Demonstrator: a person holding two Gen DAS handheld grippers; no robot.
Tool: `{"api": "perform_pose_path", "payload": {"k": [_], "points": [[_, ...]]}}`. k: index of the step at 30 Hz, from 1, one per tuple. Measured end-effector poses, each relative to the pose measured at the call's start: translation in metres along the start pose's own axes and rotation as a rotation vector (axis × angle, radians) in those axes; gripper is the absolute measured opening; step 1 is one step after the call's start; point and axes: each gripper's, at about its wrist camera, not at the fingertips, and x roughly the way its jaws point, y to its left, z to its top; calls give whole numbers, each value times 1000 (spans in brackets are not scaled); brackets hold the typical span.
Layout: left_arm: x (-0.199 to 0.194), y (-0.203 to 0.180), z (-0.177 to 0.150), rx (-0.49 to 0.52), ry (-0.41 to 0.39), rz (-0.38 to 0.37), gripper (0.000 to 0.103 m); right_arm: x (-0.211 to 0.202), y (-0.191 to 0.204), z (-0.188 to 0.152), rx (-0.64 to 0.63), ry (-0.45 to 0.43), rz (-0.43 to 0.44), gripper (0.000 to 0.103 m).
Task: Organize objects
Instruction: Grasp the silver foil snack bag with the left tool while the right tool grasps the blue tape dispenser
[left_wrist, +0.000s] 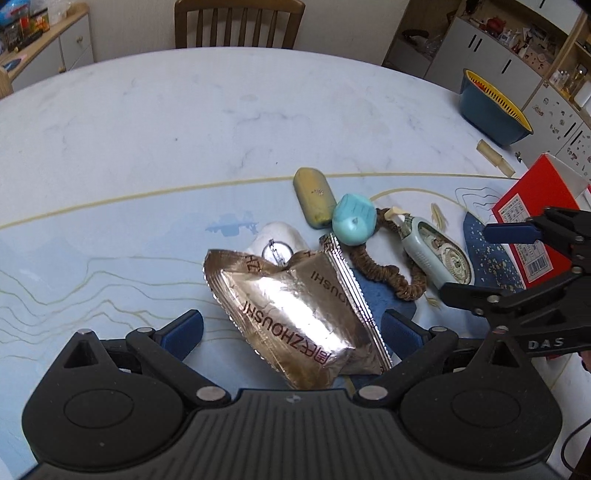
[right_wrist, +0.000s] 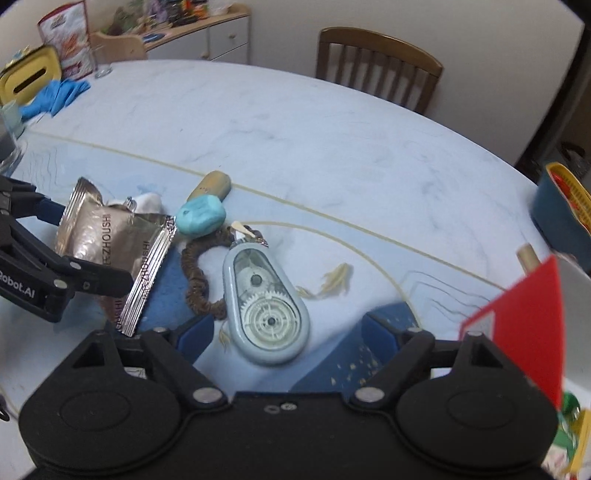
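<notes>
Left gripper: jaws spread wide, straddling the lower end of the foil snack packet; blue pads stand clear of the foil on both sides, so nothing is clamped. Pointed steeply down, which suits a top-down pinch across the packet's width.

Right gripper: released, jaws wide; the correction tape dispenser lies between the pads in the lower centre of the right wrist view, untouched. Judged: lined up along the dispenser's long axis so the pads can close on its narrow sides.

Foil snack packet: centre of the left wrist view, lying partly over a white oval object, of which only the upper part shows.

Cluster: turquoise lump rests against an olive oval case and touches a brown scrunchie; the scrunchie sits just beside the dispenser. Crowding likely explains why each gripper picks an outer item first.

Red box: right edge of the left wrist view, lid up; a probable destination, though this is a guess.

Blue basin: upper right, yellow strainer inside, well apart from the cluster.

Table: pale marbled top, far half bare.

Task status: judged early; items are ungrouped and neither gripper has a hold.
</notes>
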Motion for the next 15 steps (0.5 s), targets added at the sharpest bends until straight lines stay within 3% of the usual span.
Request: {"api": "perform_pose_path", "payload": {"k": [5,8,12,15], "points": [[-2,1,-2,6,-18,-8,100,10,2,-1,-18,9,32,76],[-6,0,-5,19,-35,0,88,12,2,-1,-24,4,47,72],[-9,-2,-5,10,-38,-34,61,11,3,-1,-19,-4,66,64],[-13,-4,-7,7,-45,-27,55,10,4,0,-16,-6,71,53]]}}
